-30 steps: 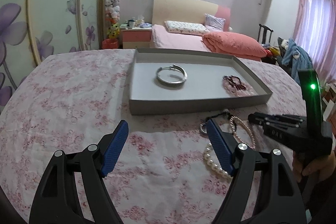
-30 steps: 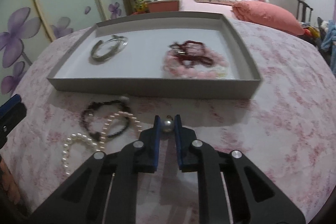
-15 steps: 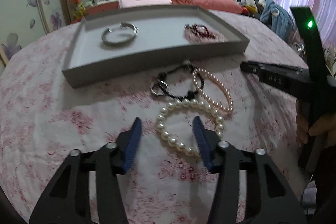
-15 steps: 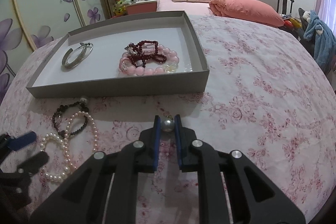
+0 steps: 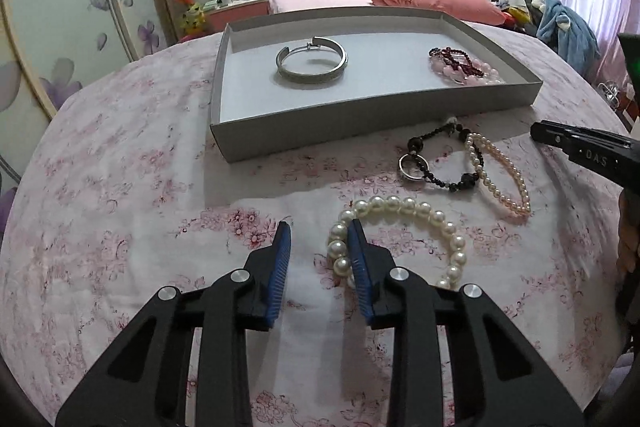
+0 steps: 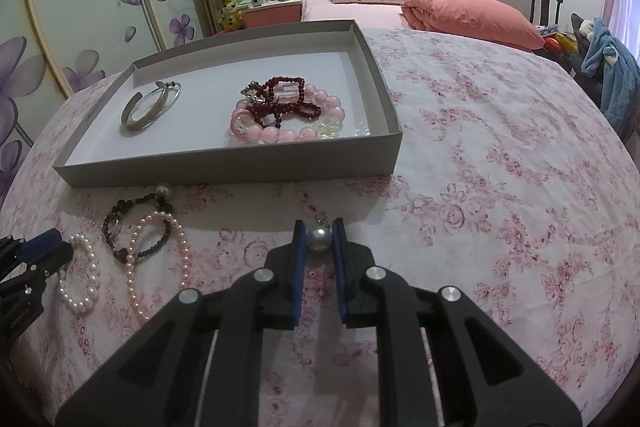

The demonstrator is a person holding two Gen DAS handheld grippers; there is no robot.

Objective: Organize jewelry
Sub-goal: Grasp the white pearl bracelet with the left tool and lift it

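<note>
A white pearl bracelet (image 5: 404,205) lies on the floral cloth. My left gripper (image 5: 319,239) is low over its left side with the jaws closing. The bracelet's left beads sit between the jaws against the right pad, and the left pad is still clear of them. My right gripper (image 6: 319,237) is shut on a single grey pearl pendant (image 6: 319,238), held just above the cloth. A grey tray (image 5: 360,125) holds a silver bangle (image 5: 311,63) and pink and dark red bead bracelets (image 5: 460,67).
A black bead bracelet with a ring (image 5: 436,163) and a thin pinkish pearl strand (image 5: 502,179) lie between the tray and the white bracelet. The right gripper's tip (image 5: 538,129) reaches in from the right. A bed and a wardrobe stand behind the table.
My left gripper has dropped and swung right onto the white pearl bracelet, and its jaws have narrowed a lot. The right gripper kept the pearl while its view turned rightward.
</note>
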